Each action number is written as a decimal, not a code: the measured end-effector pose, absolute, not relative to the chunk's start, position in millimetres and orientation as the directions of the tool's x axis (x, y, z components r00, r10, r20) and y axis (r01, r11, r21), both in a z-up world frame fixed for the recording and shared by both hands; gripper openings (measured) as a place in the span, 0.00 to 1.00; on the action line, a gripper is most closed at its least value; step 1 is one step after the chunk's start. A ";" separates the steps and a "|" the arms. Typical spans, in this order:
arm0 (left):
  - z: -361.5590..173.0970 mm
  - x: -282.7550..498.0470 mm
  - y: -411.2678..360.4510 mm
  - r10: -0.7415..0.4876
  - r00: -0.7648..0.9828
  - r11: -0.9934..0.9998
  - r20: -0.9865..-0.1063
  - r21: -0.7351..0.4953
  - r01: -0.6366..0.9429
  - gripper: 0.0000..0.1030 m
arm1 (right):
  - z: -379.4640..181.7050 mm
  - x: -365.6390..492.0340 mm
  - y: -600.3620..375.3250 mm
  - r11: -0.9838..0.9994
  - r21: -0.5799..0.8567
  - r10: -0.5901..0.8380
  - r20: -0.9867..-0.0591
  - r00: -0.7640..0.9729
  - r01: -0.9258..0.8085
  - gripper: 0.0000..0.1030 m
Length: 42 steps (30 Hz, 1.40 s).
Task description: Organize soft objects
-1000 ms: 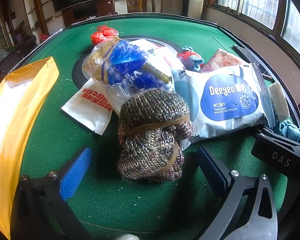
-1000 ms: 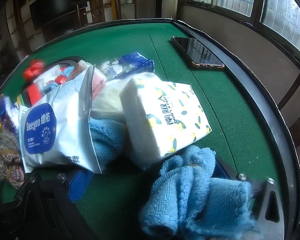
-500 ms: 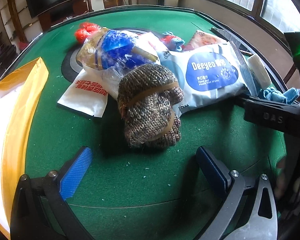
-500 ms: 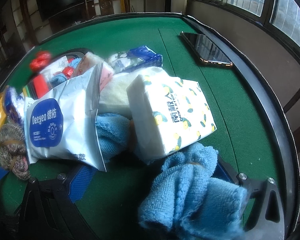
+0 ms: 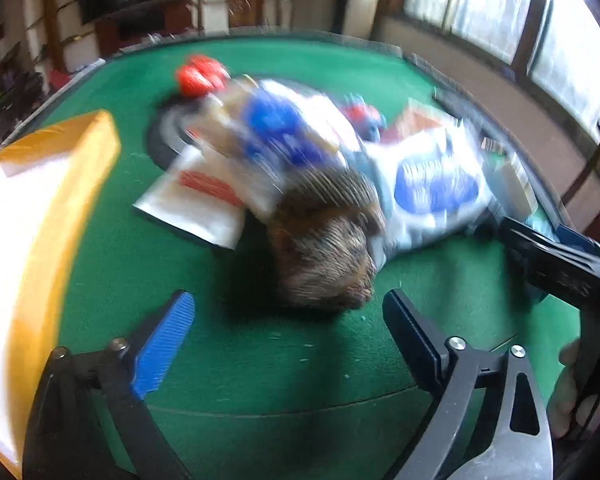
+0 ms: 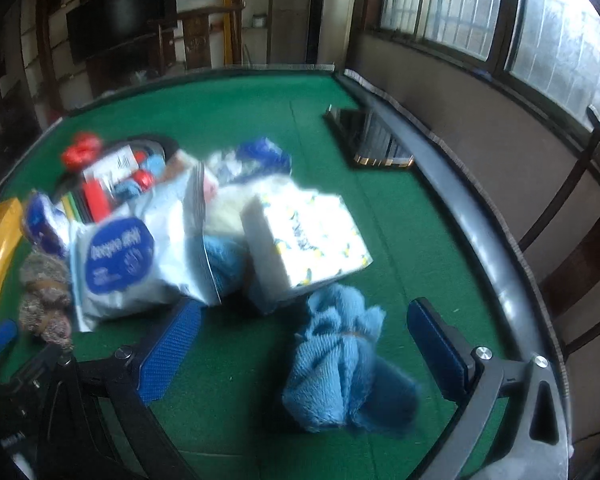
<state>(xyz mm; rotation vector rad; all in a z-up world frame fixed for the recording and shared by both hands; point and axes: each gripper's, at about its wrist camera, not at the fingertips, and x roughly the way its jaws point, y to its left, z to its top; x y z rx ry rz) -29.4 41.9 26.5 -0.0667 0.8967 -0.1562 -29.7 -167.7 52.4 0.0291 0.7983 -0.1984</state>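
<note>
blue towel (image 6: 340, 364) loose between R jaws (open) | L jaws open, knit bundle (image 5: 324, 248) ahead, seemingly untouched

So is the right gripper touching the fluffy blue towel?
Apart. The right wrist view shows green felt between the blue towel and both fingers of the right gripper.
</note>
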 end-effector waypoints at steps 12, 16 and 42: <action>242.8 -87.5 156.6 -0.024 0.956 0.997 -0.291 -0.080 0.001 1.00 | 187.5 -30.7 -165.4 0.994 0.111 0.040 -0.357 0.933 0.000 0.99; 257.8 -73.2 157.6 0.027 0.955 0.999 -0.295 0.035 -0.018 1.00 | 172.8 2.3 -164.4 0.985 0.136 -0.047 -0.390 0.919 0.108 0.99; 52.0 205.7 96.3 0.167 0.667 0.986 -0.726 0.134 -0.101 1.00 | 70.3 43.5 -217.6 0.945 0.279 0.042 -0.617 0.786 0.169 0.99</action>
